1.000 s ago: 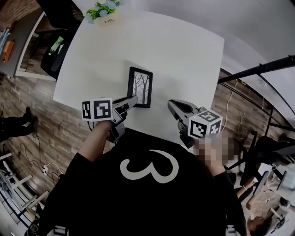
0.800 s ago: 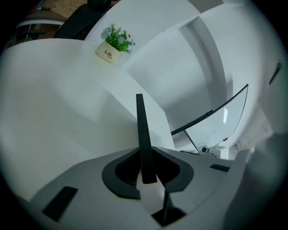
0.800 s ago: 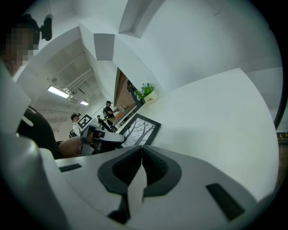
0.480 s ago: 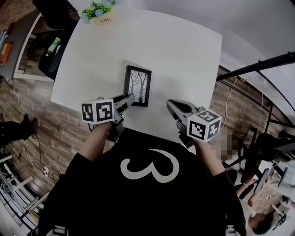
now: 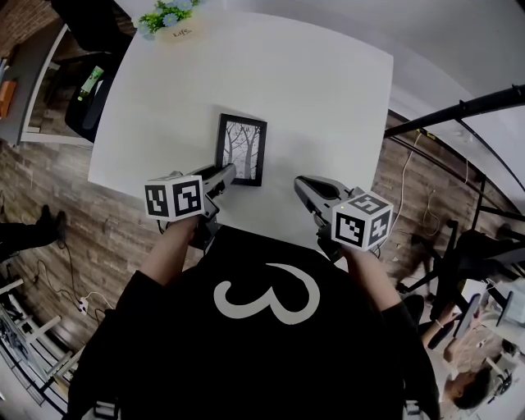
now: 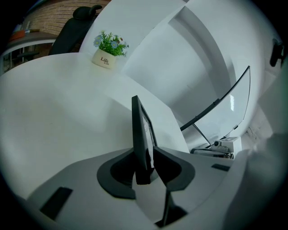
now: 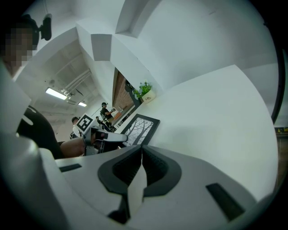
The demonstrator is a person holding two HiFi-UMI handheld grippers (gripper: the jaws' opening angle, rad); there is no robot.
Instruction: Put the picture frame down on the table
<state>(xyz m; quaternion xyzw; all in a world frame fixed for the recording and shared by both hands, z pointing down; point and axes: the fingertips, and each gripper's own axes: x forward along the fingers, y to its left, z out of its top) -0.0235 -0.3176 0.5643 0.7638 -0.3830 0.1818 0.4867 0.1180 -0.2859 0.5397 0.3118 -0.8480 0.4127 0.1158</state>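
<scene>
A black picture frame with a print of bare trees lies on the white table, face up, near its front edge. My left gripper is shut on the frame's near left corner. In the left gripper view the frame shows edge-on, pinched between the jaws. My right gripper hovers over the table's front edge, to the right of the frame, jaws shut with nothing in them. The right gripper view shows the frame lying flat with the left gripper on it.
A small potted plant stands at the table's far left corner. A black office chair is left of the table over a wood floor. Black stand poles and cables are to the right.
The frame and the left gripper have shifted slightly left and farther along the table. The right gripper has hardly moved.
</scene>
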